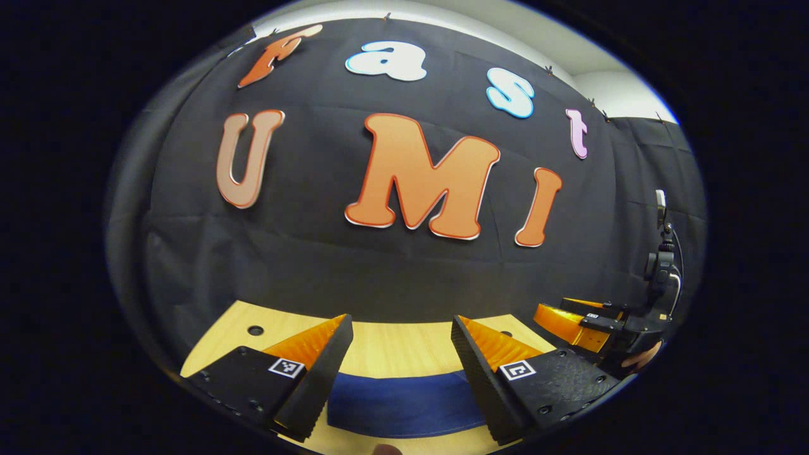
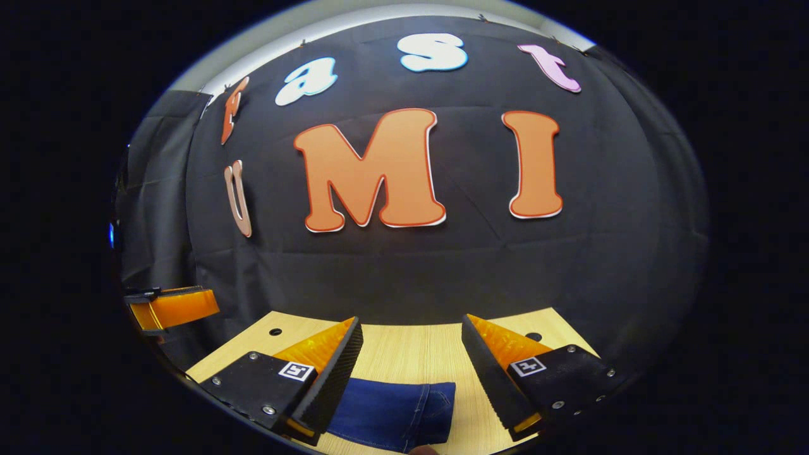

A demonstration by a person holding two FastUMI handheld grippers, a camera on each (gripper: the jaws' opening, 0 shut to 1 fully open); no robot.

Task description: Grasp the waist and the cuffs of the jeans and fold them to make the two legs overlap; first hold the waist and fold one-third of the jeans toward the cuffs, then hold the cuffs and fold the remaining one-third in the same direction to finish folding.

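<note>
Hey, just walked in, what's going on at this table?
A person holds a gripper in each hand above a wooden table where blue jeans lie flat. Both the left gripper and the right gripper are open and hover over the denim, gripping nothing. In the right gripper view an end of the jeans lies between the fingers. The folding looks not yet begun.

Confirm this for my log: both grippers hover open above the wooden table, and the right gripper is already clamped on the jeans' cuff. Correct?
Not quite. In the right gripper view the right gripper is open, its fingers spread apart above the jeans, clamping nothing. The rest stands: the left gripper is open too, over the wooden table.
</note>
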